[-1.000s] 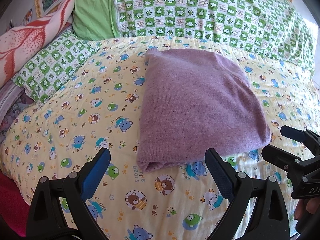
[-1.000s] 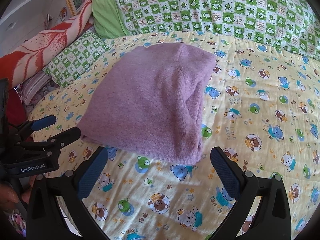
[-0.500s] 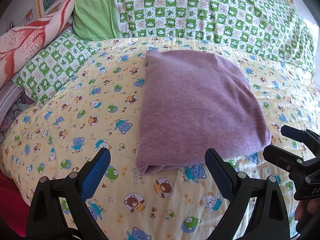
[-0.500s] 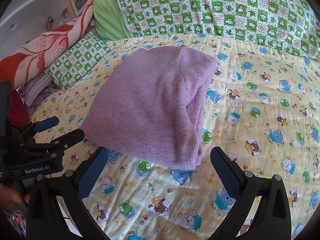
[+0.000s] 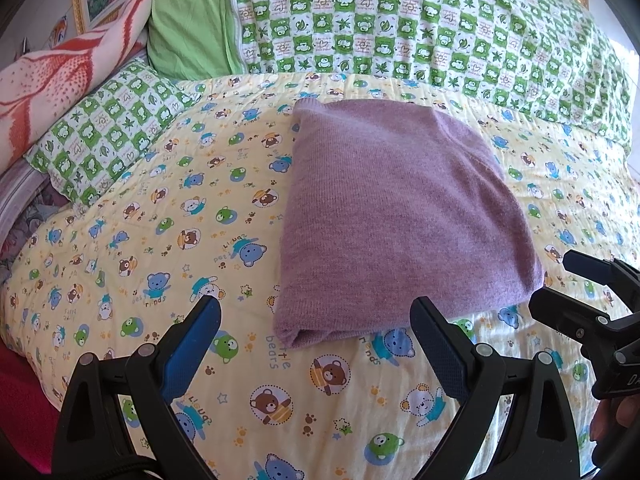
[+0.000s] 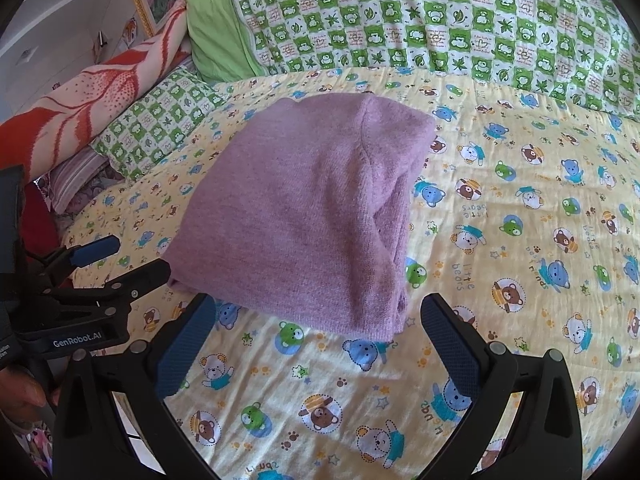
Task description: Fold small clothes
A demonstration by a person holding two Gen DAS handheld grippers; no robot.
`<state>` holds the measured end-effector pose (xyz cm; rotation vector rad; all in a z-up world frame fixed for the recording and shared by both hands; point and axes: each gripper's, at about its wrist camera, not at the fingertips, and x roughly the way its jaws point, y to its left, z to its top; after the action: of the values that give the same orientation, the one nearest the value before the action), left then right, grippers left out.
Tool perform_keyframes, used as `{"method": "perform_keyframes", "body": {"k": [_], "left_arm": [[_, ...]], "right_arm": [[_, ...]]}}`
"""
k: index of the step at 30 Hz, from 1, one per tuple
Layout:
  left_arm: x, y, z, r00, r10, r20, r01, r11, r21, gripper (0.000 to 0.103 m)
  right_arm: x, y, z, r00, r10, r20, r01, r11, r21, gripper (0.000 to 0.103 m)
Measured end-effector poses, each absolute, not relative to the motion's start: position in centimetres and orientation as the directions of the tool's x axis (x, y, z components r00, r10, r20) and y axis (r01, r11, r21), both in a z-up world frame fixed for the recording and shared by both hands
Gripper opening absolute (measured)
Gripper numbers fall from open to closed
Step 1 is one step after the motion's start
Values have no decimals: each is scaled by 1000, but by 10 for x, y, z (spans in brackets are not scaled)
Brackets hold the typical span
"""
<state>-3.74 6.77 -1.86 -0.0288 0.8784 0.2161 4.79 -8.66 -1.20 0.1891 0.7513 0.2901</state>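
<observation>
One folded purple sweater on the bear-print sheet, roughly mid-bed, lying flat, nothing gripping it. Folded edge faces the cameras; layered open edges on its right side in the right wrist view.

Two grippers, both spread wide, both empty. Left gripper hovering just short of the sweater's near left corner, blue pads either side of that corner, not touching. Right gripper likewise just short of the near right corner, pads apart from the cloth. Each visible in the other's view: right one at far right edge, left one at far left edge, jaws parted there too.

Pillows: one small green-check pillow left of the sweater, well apart. One large green-check quilt across the headboard end. One red-and-white blanket stacked at far left.

Writing: "GenRobot.AI" on left gripper body in the right wrist view. "DA…" partial on right gripper body, rest cut off. Sheet print: "little bears", "best friends", seen upside down or mirrored in places.
</observation>
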Motion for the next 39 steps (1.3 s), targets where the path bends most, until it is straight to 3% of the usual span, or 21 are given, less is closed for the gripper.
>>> {"method": "perform_keyframes", "body": {"k": [39], "left_arm": [[-18, 69, -8, 623, 159, -765, -204, 978, 37, 94]], "right_arm": [[61, -92, -4, 704, 333, -627, -181, 938, 295, 102]]}}
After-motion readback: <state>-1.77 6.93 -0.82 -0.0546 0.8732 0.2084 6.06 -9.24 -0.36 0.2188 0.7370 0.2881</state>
